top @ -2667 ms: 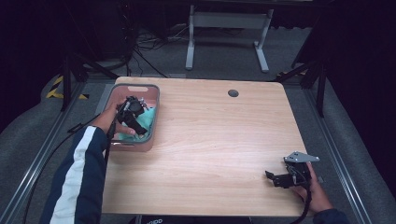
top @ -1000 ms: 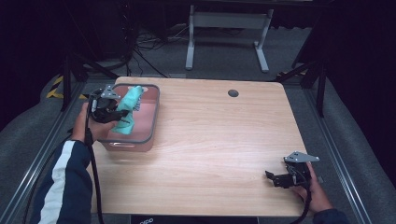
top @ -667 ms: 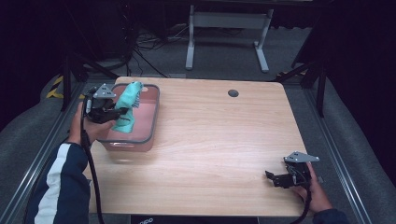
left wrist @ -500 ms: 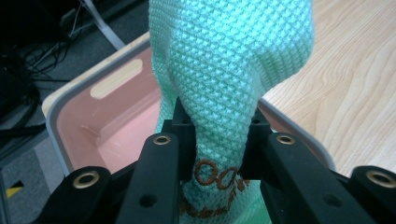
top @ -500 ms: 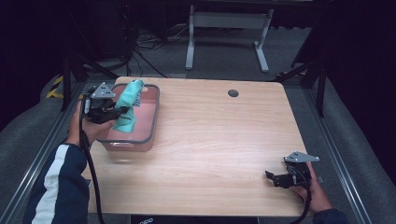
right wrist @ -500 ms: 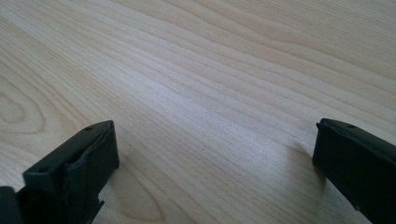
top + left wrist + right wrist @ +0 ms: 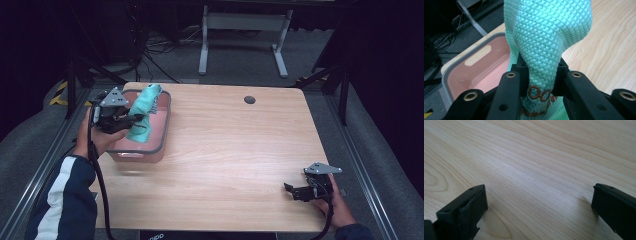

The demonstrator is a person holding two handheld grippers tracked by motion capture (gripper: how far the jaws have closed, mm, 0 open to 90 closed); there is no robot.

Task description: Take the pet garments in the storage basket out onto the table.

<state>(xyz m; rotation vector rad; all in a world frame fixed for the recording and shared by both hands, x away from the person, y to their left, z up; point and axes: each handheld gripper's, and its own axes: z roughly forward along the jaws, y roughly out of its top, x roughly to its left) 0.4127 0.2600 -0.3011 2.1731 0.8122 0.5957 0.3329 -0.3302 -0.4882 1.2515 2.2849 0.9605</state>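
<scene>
At upper left of the high view, the left gripper (image 7: 131,119) has lifted the teal cloth (image 7: 143,111) clear of the pink tub (image 7: 162,131), clamped tight; removal seems underway. The right gripper (image 7: 291,191) rests open on the worktop (image 7: 235,145).

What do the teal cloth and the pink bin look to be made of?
Teal cloth: soft knitted or waffle-weave fabric, matte, judging by its bumpy texture and brown stitched lettering. Pink bin: probably moulded plastic, smooth with a slight sheen, grey rim and a cut-out handle slot.
</scene>
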